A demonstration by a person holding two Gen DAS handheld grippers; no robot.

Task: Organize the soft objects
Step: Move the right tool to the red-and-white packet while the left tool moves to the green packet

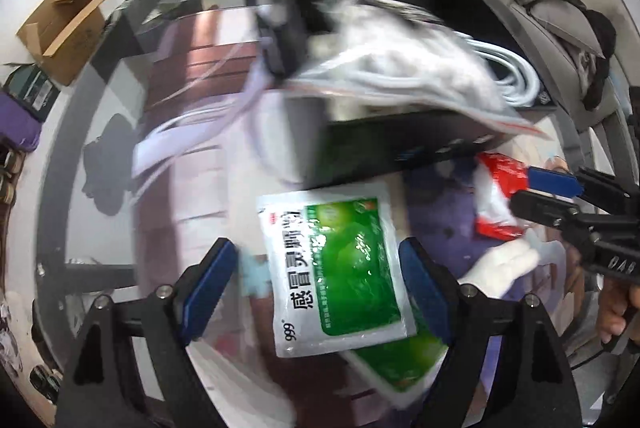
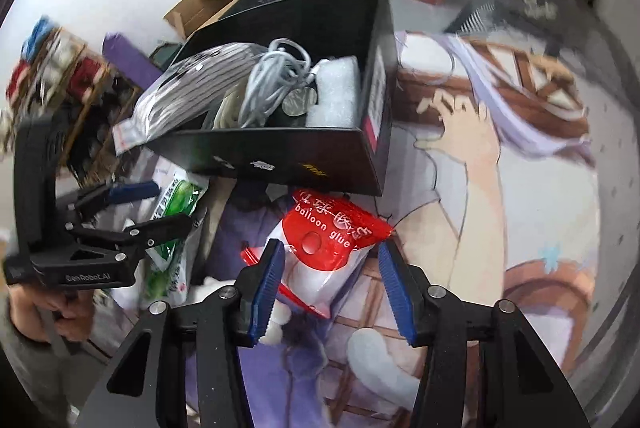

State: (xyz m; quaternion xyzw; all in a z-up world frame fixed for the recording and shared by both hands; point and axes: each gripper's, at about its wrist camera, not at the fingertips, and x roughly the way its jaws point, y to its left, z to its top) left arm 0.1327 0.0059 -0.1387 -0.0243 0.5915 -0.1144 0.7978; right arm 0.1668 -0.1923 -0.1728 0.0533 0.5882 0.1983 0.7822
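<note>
Green-and-white medicine sachet (image 1: 336,272) lies flat between the left gripper's (image 1: 316,292) blue pads, jaws spread wide, neither pad pressing it. A second green sachet (image 1: 400,360) peeks out from under it, toward the right finger. Beyond the fingertips sits the black box (image 1: 400,148), a zip bag of pale stuff (image 1: 400,68) draped over its rim (blurred, contents unclear) beside a white cable coil (image 1: 516,76).

Right gripper (image 2: 332,288) points down at the red balloon glue pack (image 2: 332,232), which lies on the printed mat (image 2: 520,188) just short of the box's near wall (image 2: 280,164). Jaws partly open; the left pad (image 2: 266,288) is at the pack's edge, the right pad clear of it, no grip. Box holds a striped bag (image 2: 200,88), grey cable (image 2: 276,84) and white foam (image 2: 336,88).
</note>
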